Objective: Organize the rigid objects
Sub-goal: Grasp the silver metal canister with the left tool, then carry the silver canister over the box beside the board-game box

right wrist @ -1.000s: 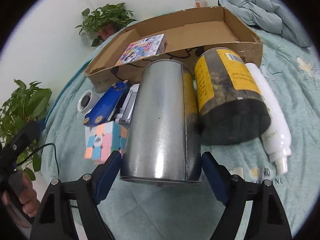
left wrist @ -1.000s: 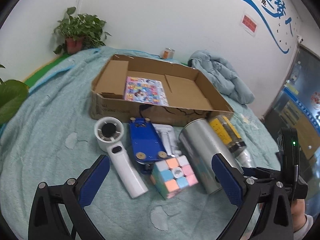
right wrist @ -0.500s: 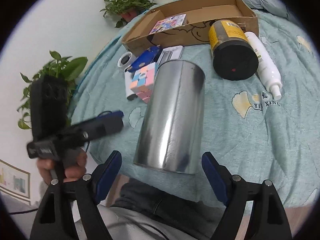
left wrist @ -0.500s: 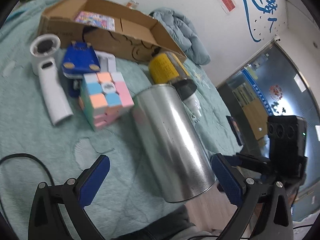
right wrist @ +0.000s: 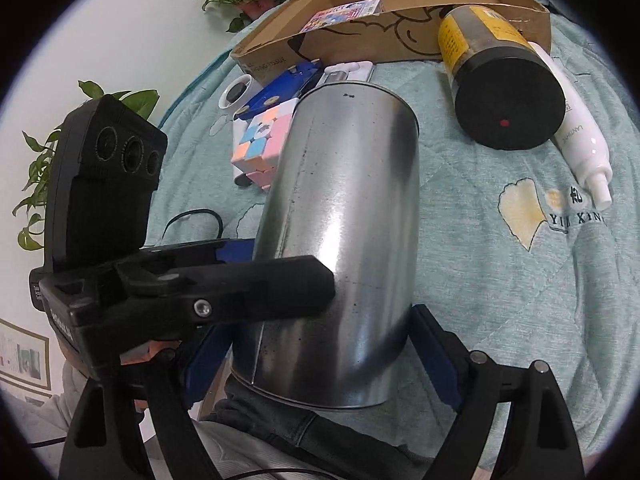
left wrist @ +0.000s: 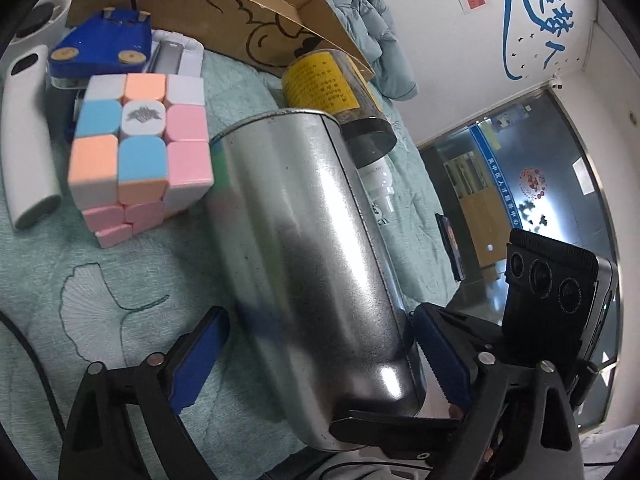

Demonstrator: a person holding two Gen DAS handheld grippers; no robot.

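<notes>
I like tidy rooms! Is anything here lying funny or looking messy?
Yes. The jar with the yellow label and the white bottle lie tipped on their sides on the bedspread, outside the cardboard box. The metal can hangs tilted, with the right tool and left tool around it.

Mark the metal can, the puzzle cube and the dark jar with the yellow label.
metal can (right wrist: pixel 348 208): right wrist view, on its shiny side wall.
puzzle cube (left wrist: pixel 140 120): left wrist view, on the top face's centre tile.
dark jar (right wrist: pixel 508 104): right wrist view, on its black end face.
</notes>
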